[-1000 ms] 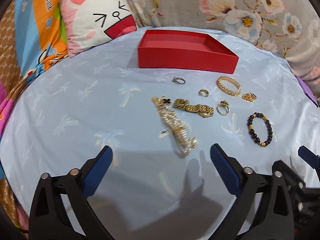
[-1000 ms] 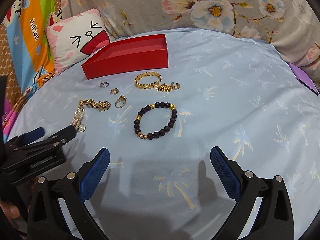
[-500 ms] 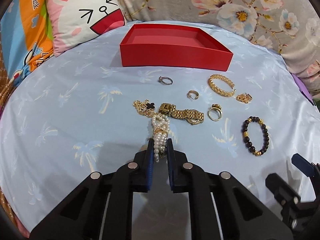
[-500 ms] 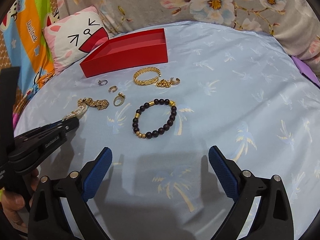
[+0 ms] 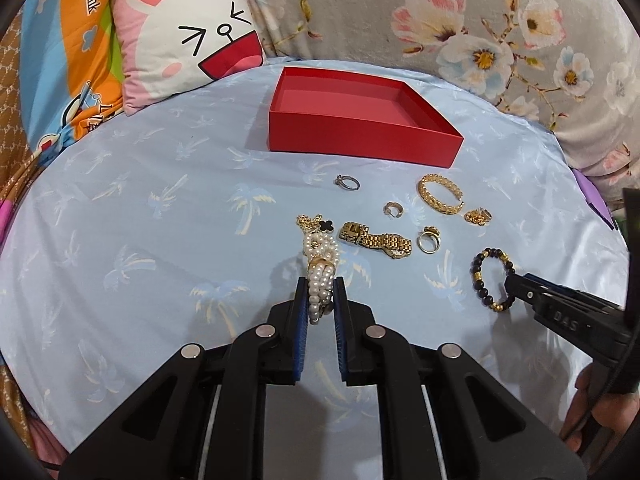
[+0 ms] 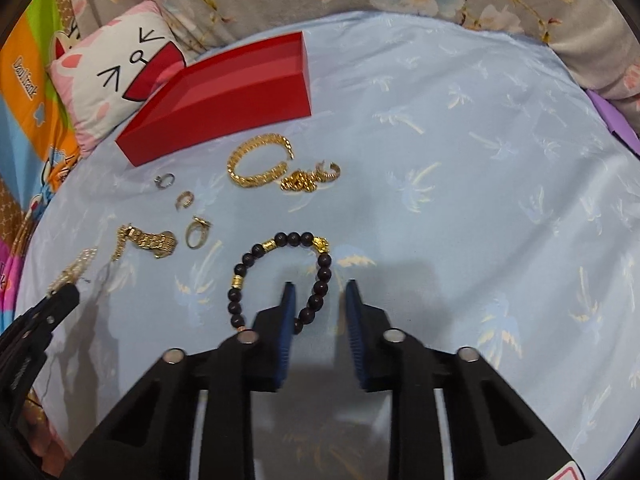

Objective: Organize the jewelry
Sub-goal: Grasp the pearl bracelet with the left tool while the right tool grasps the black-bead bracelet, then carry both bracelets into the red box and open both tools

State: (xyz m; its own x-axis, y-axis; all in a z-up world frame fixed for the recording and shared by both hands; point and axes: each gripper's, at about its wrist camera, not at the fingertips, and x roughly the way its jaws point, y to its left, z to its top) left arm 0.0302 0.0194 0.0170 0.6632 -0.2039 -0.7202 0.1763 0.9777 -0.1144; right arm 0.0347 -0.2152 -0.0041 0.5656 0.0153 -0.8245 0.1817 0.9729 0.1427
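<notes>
My left gripper is shut on a pearl bracelet, whose far end trails to a gold chain with a black clover on the blue sheet. My right gripper straddles the right side of a black bead bracelet. Its jaws are closing with the beads between them, and a gap shows beside the pads. In the left wrist view the right gripper's tip touches that bracelet. An empty red box stands beyond the jewellery.
Loose on the sheet lie a gold bangle, a gold link watch, a gold cluster and three rings. A cartoon pillow and floral cushions border the back. A hand shows at the lower right.
My left gripper went from wide open to shut on the pearls. My right gripper moved onto the black bead bracelet and its jaws narrowed around one side of it.
</notes>
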